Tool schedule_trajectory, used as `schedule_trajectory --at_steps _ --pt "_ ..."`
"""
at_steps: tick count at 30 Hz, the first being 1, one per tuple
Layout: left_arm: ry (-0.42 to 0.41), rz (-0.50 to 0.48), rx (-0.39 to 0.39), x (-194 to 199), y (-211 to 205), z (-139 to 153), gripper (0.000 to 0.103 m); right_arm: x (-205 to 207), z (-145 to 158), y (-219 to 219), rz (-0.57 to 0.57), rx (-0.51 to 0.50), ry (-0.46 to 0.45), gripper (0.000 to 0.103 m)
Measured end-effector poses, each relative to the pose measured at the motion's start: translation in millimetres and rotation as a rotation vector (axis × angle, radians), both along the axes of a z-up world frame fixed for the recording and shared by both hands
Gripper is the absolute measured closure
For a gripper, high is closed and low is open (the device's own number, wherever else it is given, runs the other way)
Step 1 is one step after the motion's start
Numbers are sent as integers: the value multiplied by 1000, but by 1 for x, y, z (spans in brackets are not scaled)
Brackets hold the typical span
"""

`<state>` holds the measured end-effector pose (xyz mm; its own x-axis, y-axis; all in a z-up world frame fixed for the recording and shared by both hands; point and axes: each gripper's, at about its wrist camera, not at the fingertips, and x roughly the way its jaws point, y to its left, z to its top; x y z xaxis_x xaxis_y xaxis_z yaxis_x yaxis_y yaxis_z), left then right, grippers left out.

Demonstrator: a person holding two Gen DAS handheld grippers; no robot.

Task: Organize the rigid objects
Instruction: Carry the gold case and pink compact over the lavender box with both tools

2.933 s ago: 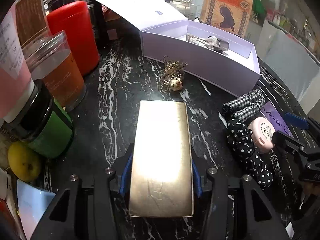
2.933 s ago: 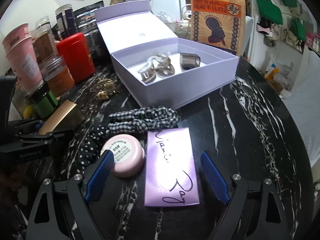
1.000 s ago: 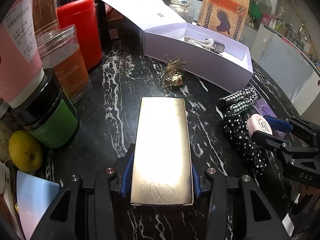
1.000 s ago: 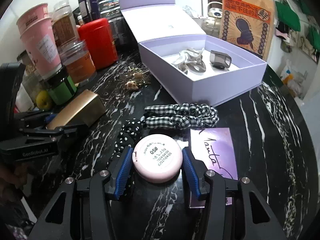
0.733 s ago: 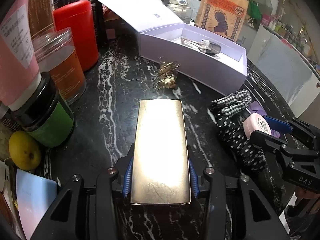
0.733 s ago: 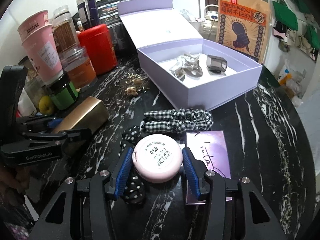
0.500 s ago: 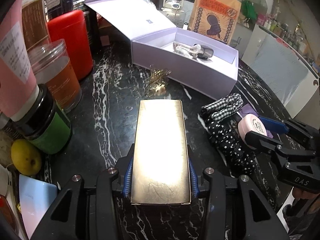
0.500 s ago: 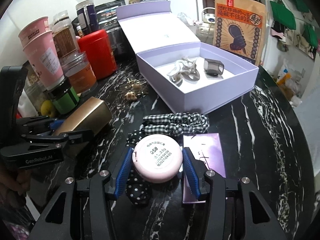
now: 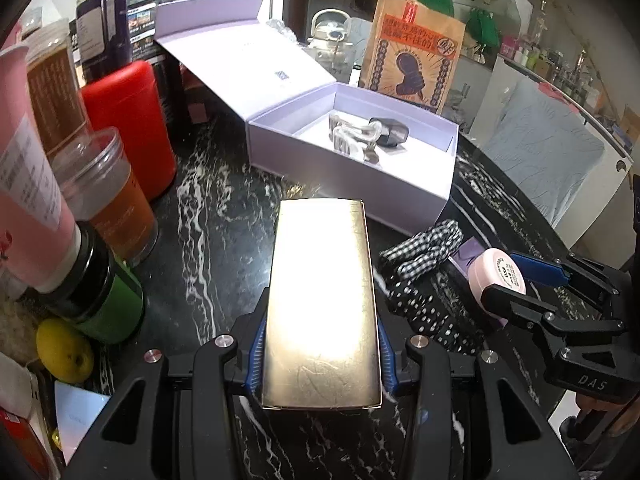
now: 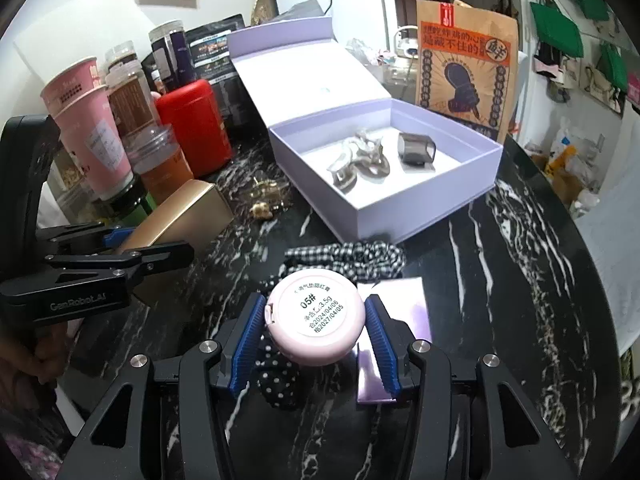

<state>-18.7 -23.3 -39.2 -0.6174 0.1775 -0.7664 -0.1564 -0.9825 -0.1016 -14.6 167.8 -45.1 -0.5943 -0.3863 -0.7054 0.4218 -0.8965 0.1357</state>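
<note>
My left gripper [image 9: 322,344] is shut on a long gold box [image 9: 323,300], held clear above the black marble table [image 9: 208,248]. The right gripper [image 10: 316,336] is shut on a round pink compact [image 10: 316,320] with a white label, also lifted off the table. Seen from the left wrist view, the compact [image 9: 498,276] sits in the right gripper to my right. An open lilac box [image 10: 400,200] stands ahead, with clear hair claws [image 10: 360,160] and a smoky grey clip [image 10: 416,150] inside. From the right wrist view, the gold box [image 10: 176,212] shows at left.
A checked scrunchie [image 10: 348,256] and a dotted scrunchie [image 10: 276,380] lie under the compact, beside a purple card [image 10: 396,320]. A gold hair ornament [image 10: 264,200] lies near the box. Jars, a red canister [image 9: 128,124], pink cups and a lemon [image 9: 64,350] crowd the left edge.
Both grippers have risen with their loads, and the table and lilac box look farther below. The gold ornament is now hidden behind the gold box in the left wrist view.
</note>
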Motion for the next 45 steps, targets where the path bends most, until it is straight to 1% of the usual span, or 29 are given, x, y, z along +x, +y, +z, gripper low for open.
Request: schedule_trajectory --at_steps 6,12,18,24,28,37,41,45 --pt "23 -22 6 -9 9 13 59 -4 15 3 -2 -1 32 53" --pt "46 -47 6 -21 16 25 59 -12 26 5 -3 -4 45 53" --pt "83 -75 12 -35 25 42 59 -19 39 9 -4 6 67 53" --pt "116 -97 18 -50 33 59 59 -32 51 15 1 0 73 53" --pt "135 -101 3 -59 39 67 59 -40 57 19 5 -7 74 53" --pt "172 -111 -6 -79 49 85 59 -61 75 25 11 3 114 53" --pt "191 -120 -17 -91 54 92 59 -72 79 26 11 11 124 53" --pt "197 -119 -10 -104 55 95 59 -84 82 29 -2 17 135 53"
